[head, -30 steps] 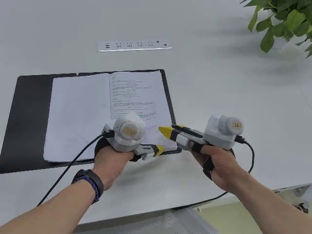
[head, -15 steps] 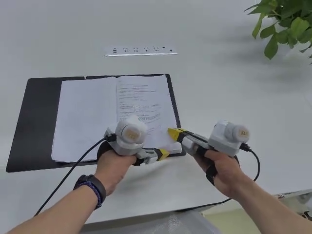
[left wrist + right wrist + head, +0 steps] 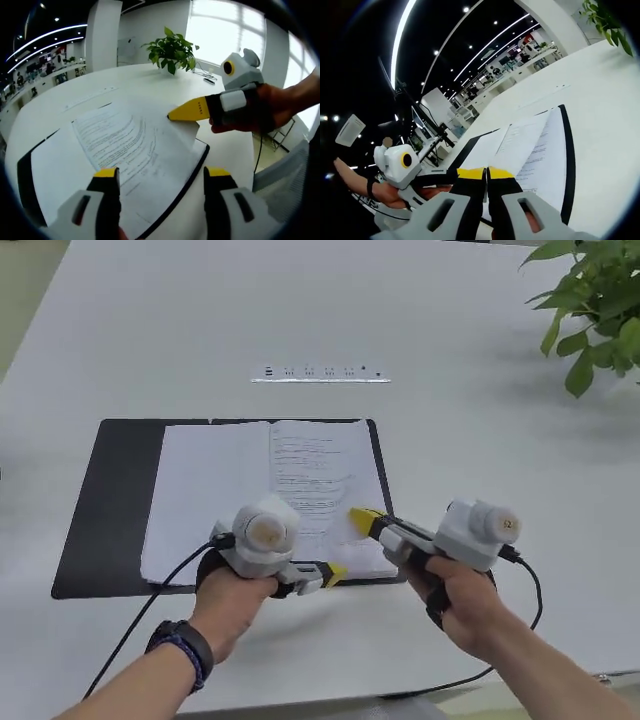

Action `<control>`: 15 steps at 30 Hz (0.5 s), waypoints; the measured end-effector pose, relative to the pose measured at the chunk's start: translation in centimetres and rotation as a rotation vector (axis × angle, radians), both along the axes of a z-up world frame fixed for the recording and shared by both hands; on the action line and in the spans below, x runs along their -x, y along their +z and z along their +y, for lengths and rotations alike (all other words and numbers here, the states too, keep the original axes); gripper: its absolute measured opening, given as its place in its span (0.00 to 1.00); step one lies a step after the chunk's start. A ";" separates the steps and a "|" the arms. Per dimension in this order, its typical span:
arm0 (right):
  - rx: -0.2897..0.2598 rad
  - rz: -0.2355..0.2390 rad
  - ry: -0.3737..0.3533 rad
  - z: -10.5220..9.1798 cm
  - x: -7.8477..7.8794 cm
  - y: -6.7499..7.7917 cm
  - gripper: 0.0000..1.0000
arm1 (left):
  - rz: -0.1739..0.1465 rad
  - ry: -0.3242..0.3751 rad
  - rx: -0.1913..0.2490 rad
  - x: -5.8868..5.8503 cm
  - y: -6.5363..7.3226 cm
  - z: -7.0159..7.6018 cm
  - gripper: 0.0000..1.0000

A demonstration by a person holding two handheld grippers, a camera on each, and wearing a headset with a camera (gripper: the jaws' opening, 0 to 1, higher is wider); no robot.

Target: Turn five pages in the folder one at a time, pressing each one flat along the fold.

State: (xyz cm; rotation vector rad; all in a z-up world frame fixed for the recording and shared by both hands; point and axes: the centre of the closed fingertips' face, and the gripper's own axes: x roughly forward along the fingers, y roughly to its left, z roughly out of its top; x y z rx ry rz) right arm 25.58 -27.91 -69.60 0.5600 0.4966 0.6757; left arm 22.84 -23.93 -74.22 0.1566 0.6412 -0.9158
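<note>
The open folder [image 3: 105, 505] lies flat on the white table, black cover under white pages. Its right page [image 3: 320, 480] carries printed text; the left page [image 3: 205, 490] is blank. My right gripper [image 3: 362, 520] is shut on the near right corner of the printed page [image 3: 125, 145] and holds that corner raised off the stack. In the right gripper view the yellow tips of the right gripper [image 3: 485, 174] meet on the sheet's edge. My left gripper [image 3: 330, 575] hovers at the folder's near edge beside the right one. The left gripper [image 3: 162, 174] is open, with nothing between its jaws.
A white socket strip [image 3: 320, 372] is set into the table beyond the folder. A green plant [image 3: 595, 300] stands at the far right. Cables trail from both grippers toward the table's near edge [image 3: 330, 702].
The head camera has tilted, so the folder sits lower and further right in the picture. The right gripper has drawn the pinched page corner slightly higher and inward. The left gripper stays beside it.
</note>
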 end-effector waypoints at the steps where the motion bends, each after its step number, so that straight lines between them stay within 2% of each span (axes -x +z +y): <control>1: -0.002 -0.005 0.006 0.4 -0.1 0.1 0.00 | -0.001 0.006 -0.002 0.0 0.0 0.5 0.68; 12: -0.004 -0.045 0.087 5.2 -0.2 1.7 0.00 | -0.045 0.070 -0.004 -0.5 2.0 6.5 0.70; 15: -0.009 -0.048 0.098 6.2 -0.1 2.0 0.00 | -0.045 0.118 0.012 -0.9 2.4 8.9 0.70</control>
